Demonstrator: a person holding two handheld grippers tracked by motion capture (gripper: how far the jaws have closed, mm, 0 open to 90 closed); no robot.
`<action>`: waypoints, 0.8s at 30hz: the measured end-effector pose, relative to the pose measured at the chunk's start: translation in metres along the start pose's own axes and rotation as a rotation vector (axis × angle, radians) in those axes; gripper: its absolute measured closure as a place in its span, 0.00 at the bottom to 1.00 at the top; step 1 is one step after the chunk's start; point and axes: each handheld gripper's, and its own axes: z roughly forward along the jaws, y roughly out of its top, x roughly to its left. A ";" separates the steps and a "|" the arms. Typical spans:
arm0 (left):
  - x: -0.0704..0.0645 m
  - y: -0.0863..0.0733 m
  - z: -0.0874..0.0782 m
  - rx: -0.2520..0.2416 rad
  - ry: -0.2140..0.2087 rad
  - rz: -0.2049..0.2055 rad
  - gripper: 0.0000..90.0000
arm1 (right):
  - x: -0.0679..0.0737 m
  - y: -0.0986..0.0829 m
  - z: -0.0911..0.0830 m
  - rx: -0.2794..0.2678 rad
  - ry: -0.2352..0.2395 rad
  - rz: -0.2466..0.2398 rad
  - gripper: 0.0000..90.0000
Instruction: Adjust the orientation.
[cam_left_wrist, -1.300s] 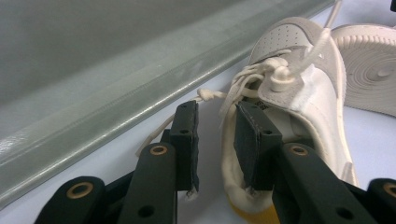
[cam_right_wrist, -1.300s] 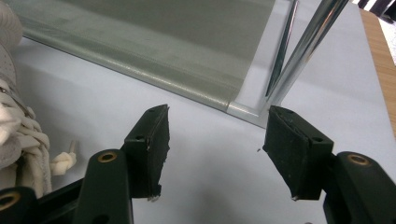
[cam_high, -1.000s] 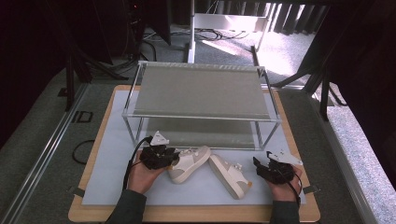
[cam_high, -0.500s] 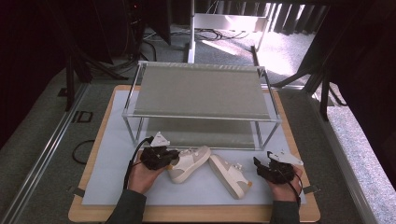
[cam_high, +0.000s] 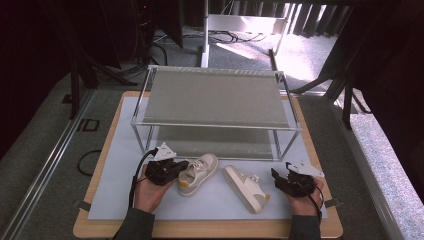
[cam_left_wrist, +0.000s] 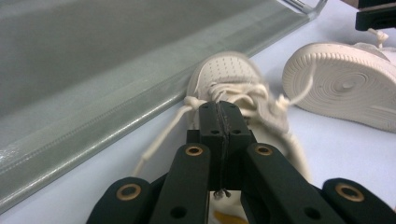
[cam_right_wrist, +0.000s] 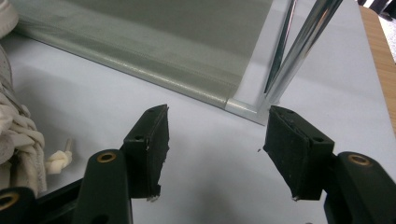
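1. Work surface: a wooden board carrying a pale mat, with grey carpet around it.
2. Rack: a two-tier shelf rack with metal posts and grey shelves, standing on the far half of the mat. Its lower shelf edge runs across the left gripper view and the right gripper view.
3. Left shoe: a cream sneaker, upright, toe toward the rack, just in front of the lower shelf. Laces loose; a yellow patch shows at the heel.
4. Right shoe: a second cream sneaker, tipped on its side near the first but apart from it, its ribbed sole turned toward the left shoe.
5. Left gripper: held in the person's left hand at the heel end of the upright sneaker. Jaws pressed together over the shoe's opening; whether lace or fabric is pinched between them cannot be told.
6. Right gripper: held in the right hand, just right of the tipped sneaker. Jaws spread wide over bare mat, nothing between them.
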 end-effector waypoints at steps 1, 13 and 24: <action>-0.001 -0.002 -0.005 -0.011 0.026 -0.016 1.00 | 0.000 0.000 0.000 0.001 0.000 0.001 0.44; 0.004 -0.012 -0.015 -0.027 0.031 -0.003 0.83 | 0.002 0.002 -0.001 -0.004 0.006 -0.008 0.44; -0.003 -0.017 -0.024 -0.118 0.014 0.001 0.62 | 0.019 0.011 -0.014 -0.047 0.084 -0.042 0.44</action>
